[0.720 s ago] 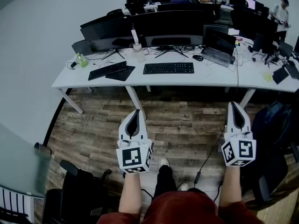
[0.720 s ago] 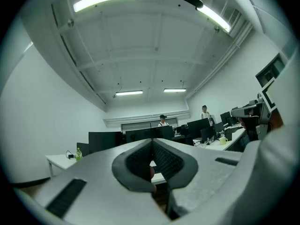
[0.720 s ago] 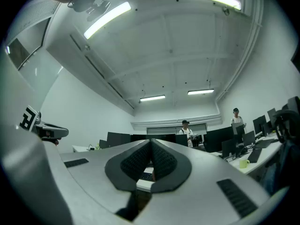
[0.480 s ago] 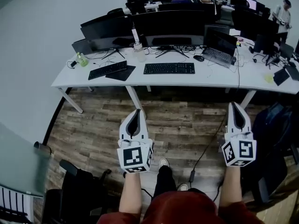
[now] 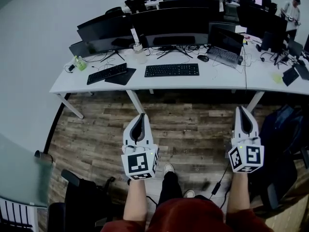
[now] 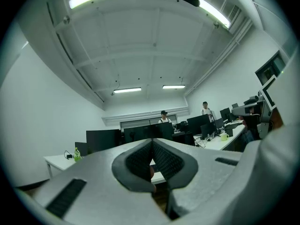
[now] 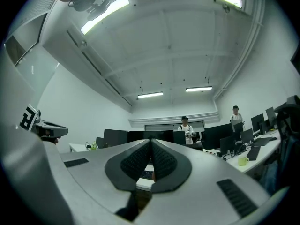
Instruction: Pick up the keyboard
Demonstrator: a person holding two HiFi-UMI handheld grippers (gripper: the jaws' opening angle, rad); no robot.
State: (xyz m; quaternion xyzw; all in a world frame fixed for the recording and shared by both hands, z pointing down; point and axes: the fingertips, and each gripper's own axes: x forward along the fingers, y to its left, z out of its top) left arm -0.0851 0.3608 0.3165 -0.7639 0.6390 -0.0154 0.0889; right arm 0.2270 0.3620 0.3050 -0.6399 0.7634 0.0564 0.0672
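Pressing ribbed fingers (image 6: 166, 161) together, left gripper (image 5: 141, 116) and right gripper (image 5: 241, 108) hover; flat black keyboard (image 5: 172, 70) on white desk (image 5: 212, 79)

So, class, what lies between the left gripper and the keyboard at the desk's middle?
Only wooden floor and the white desk's front edge, seen in the head view; the left gripper is short of the keyboard.

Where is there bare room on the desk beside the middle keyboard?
Bare desk lies right of the middle keyboard, in front of the laptop, and along the front edge. Left of it, only a narrow gap before the black mat. Behind it, monitor stands and cables crowd the top.
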